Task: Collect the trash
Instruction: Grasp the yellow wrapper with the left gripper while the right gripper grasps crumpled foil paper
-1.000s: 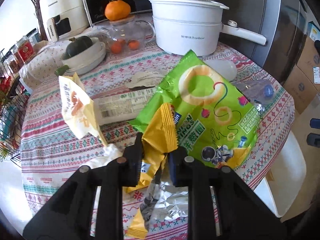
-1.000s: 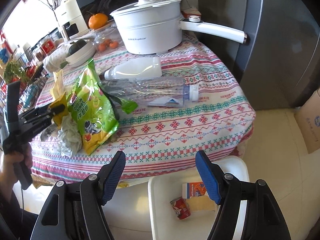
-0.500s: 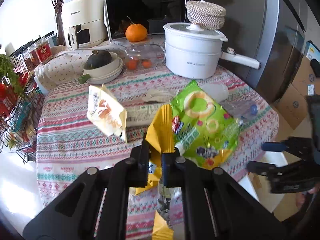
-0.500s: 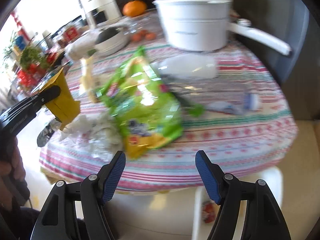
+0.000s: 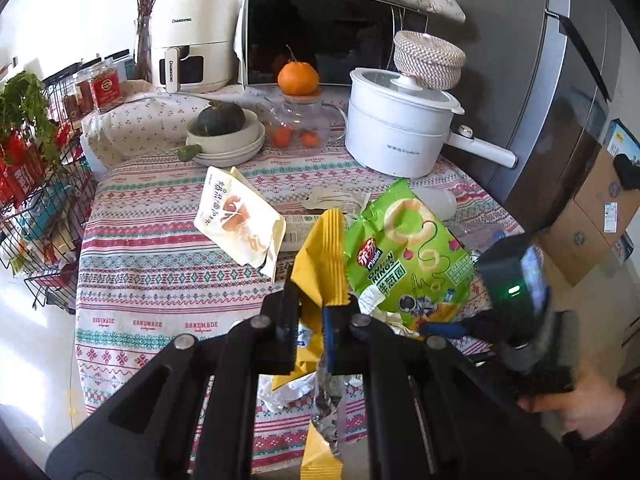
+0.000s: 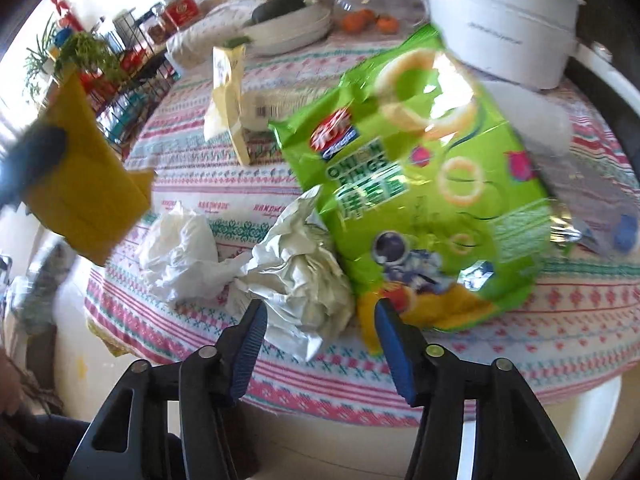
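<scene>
My left gripper (image 5: 313,309) is shut on a yellow snack wrapper (image 5: 326,256) and holds it lifted above the table's near edge; it also shows at the left of the right wrist view (image 6: 86,184). My right gripper (image 6: 320,320) is open, its fingers either side of crumpled white paper (image 6: 298,276) at the table's front edge. A green onion-rings bag (image 6: 420,176) lies just beyond it. A cream snack bag (image 5: 240,220) and a clear plastic bottle (image 6: 592,200) lie on the patterned tablecloth (image 5: 160,280).
A white electric pot (image 5: 400,128), a glass jar with oranges (image 5: 300,124), stacked bowls holding a squash (image 5: 224,132), an air fryer (image 5: 192,52) and a microwave (image 5: 328,40) stand at the back. A wire rack (image 5: 36,208) is left, cardboard boxes (image 5: 592,216) right.
My left gripper has closed on the yellow wrapper and lifted it back from the table. My right gripper has swung left and moved in to the crumpled paper.
</scene>
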`<state>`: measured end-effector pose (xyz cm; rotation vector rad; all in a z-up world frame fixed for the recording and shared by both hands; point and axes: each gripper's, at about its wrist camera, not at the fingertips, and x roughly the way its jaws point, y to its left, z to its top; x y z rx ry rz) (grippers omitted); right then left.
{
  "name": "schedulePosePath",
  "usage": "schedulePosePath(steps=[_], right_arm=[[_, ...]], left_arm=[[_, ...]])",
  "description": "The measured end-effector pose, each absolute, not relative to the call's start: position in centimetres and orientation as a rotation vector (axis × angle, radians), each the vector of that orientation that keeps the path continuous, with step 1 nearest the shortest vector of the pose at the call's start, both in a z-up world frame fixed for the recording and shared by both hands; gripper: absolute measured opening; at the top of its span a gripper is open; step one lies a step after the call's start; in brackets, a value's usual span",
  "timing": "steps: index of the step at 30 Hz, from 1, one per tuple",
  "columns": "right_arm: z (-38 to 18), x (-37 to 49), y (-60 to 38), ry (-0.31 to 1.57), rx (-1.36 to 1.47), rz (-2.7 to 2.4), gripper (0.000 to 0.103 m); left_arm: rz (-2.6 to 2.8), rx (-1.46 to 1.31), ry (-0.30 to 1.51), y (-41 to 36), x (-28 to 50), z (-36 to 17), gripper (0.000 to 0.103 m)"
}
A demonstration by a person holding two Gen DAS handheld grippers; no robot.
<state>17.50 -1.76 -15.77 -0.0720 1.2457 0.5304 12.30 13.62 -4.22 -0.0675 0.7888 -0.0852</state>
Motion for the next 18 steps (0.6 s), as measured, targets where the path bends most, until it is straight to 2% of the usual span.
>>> schedulePosePath(steps=[2,6,8,11,18], right_arm=[[-16.6,17.8,-1.2,1.264,-0.069,0.535,0.05],[-17.4,18.5,-0.4,1.278,-0.048,0.538,0.049],[-17.5,18.7,-0.3,1.266,-0.042,0.539,0.038],[-17.2,19.1,-0.5,1.251,-0.023,0.534,0.026],[-14.6,18.4,-0.8,1.181,-0.04,0.559,0.023]], left_arm=[[-0.086,-0.07,0.795,13.7,12.3,-4.3,0.011],[-0.089,-0.063,0.803,13.5,12.3,-4.5,0.011],[-0.09,-0.061,0.807,13.5,12.2,-4.6,0.011],[-0.087,-0.056,0.807,13.5,12.1,-4.6,0.011],[-0.087,-0.042,0.801,13.2,11.9,-4.4,0.011]])
